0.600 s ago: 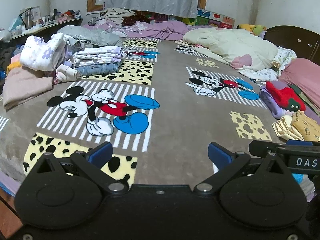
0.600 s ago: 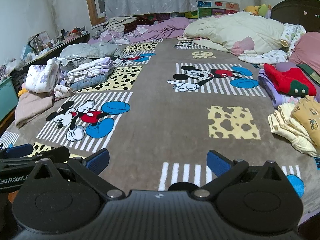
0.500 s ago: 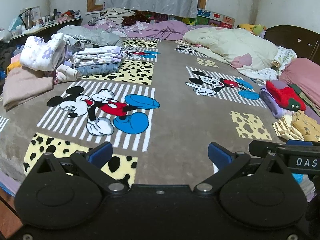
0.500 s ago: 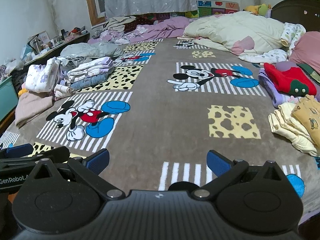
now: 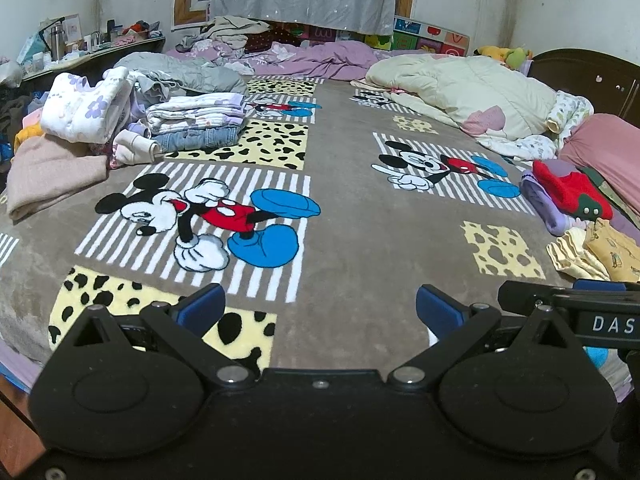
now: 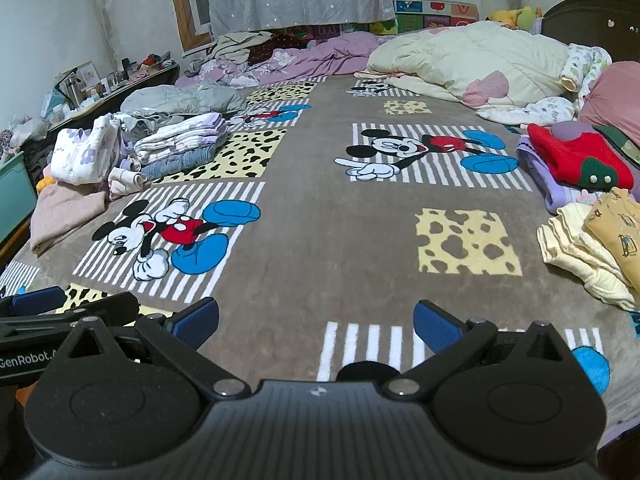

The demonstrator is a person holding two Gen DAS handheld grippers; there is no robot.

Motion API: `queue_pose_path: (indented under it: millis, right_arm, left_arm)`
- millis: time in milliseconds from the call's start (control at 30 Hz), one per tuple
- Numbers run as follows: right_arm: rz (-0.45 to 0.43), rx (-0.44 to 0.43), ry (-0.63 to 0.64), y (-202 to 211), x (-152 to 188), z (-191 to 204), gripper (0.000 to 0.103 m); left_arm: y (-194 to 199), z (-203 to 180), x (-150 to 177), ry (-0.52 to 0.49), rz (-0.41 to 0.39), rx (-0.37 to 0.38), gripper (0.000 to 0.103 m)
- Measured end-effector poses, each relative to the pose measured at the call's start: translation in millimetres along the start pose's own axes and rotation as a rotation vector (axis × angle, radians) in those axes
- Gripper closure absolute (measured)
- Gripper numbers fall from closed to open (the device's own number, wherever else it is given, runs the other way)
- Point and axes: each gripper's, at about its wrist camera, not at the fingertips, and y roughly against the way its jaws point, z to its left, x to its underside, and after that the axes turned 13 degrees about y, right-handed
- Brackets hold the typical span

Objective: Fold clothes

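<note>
- Two wrist views to go through, left one first: my left gripper (image 5: 318,306) hangs over the near edge of the blanket (image 5: 352,216), its blue pads spread wide with only bare blanket between them.
- Far left on the bed I see a stack of folded clothes (image 5: 196,122), with a white flowered bundle (image 5: 86,110) just beside it and a beige cloth (image 5: 50,174) lying nearer the edge.
- At the right edge sit a red garment (image 5: 570,190) on a purple one, and nearer to me a pile of yellow clothes (image 5: 596,254).
- A cream quilt (image 5: 472,88) lies bunched at the far right, and the right gripper's black finger pokes in at the lower right.
- From the right wrist view: my right gripper (image 6: 316,320) is likewise spread wide and pinching nothing, blanket showing between the pads.
- The yellow clothes (image 6: 588,246) lie to its right, well apart from the pads, with the red garment (image 6: 576,160) behind them.
- The folded stack (image 6: 182,146) is well off to the left, and my left gripper (image 6: 36,300) shows at the lower left edge.
</note>
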Motion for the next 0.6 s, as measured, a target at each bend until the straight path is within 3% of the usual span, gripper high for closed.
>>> queue_pose_path:
  millis: [600]
  right_arm:
    - [0.002,-0.001,0.001,0.8,0.9,2.2,0.000]
  left_arm:
    - [0.5,0.0,0.7,-0.002,-0.001,-0.001,0.000]
